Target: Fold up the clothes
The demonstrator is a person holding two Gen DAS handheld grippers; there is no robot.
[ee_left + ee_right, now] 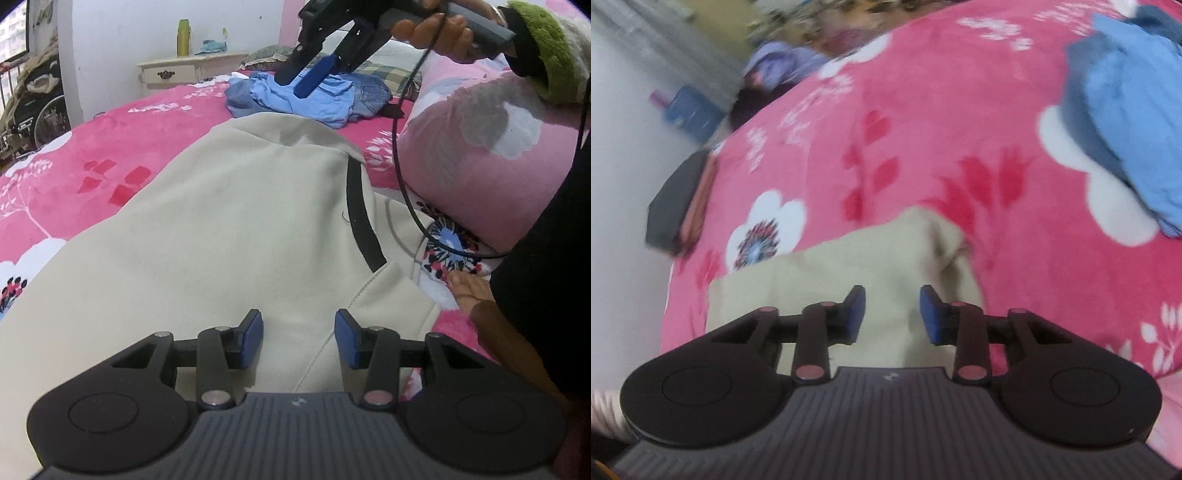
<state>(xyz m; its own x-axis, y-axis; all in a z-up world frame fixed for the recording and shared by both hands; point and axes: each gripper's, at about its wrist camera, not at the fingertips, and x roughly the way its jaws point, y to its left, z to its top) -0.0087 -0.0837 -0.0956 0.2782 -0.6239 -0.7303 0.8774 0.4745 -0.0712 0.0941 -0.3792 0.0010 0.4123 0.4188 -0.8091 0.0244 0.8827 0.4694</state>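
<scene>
1. Left wrist view: nearest us is the left tool point(298, 339). Its two blue pads stand apart with nothing between them, so we record it as open. It hovers over the cream garment point(229, 229).
2. The cream garment lies spread on the pink floral bed cover point(110, 147), reaching from under the left tool toward the middle of the bed. A black stripe point(360, 214) runs down its right side, beside a seam and a pocket-like flap.
3. Farther back, a pile of blue clothes point(306, 98) sits on the bed, well apart from the left tool.
4. The right tool point(295, 83) is held in the air in front of that pile by a hand point(436, 31) with a green fuzzy cuff point(543, 51). A black cable point(402, 166) hangs from it. Its blue finger and dark finger show a gap in this view.
5. A pink pillow point(480, 155) lies to the right; a pale nightstand point(184, 72) carrying a green bottle point(183, 37) stands against the far wall.
6. Right wrist view: nearest us is the right tool point(892, 314). Its blue pads are spread and hold nothing, so we record it as open.
7. Below the right tool lies an edge of the cream garment on the bed cover, one corner rumpled. The view is motion-blurred.
8. The blue clothes occupy the upper right, well apart from the right tool.
</scene>
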